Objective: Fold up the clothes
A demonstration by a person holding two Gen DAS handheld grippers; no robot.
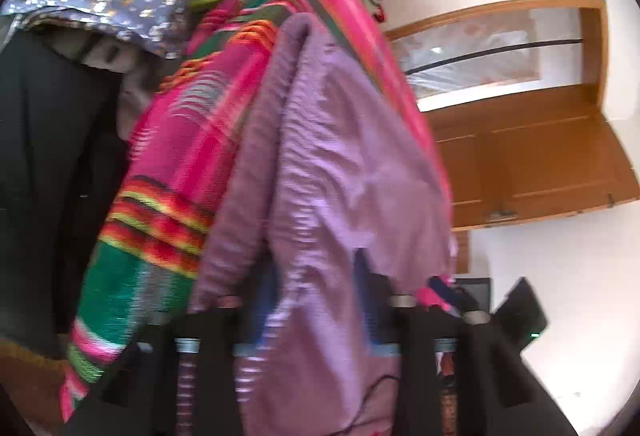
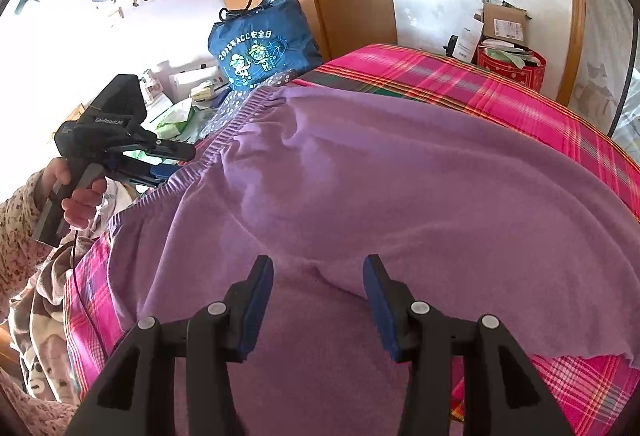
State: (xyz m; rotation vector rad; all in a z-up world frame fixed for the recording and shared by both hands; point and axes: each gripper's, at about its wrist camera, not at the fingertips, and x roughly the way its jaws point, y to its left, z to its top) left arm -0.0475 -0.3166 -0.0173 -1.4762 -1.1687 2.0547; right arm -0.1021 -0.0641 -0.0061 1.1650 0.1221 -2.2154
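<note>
A purple garment [image 2: 360,187] is spread over a pink plaid blanket [image 2: 500,95] on the bed, ribbed hem twd the far-left side. It is laid in a broad sheet w/ soft wrinkles, and one layer edge is seen lapped over another near the right gripper [image 2: 318,296], so at least a partial fold may be present; that cannot be settled. No neat, compact stack is seen, so folding is judged incomplete, w/ smoothing and further folds probably left.

The right gripper's fingers are spread wide, hovering just above the cloth, nothing pinched. The left gripper [image 2: 170,165] is held by a hand [image 2: 76,195] at the hem edge; in its own view the purple cloth is draped down betw. the fingers [image 1: 374,316], but the view is motion-blurred, so whether the cloth is actually pinched cannot be told.

Hidden/unclear: the garment's type (sleeves, neck) isn't made out; its near edge is cut off under the right gripper. In the left view, everything is smeared and tilted. A blue bag [image 2: 264,43] and boxes [image 2: 504,23] are seen behind the bed.
</note>
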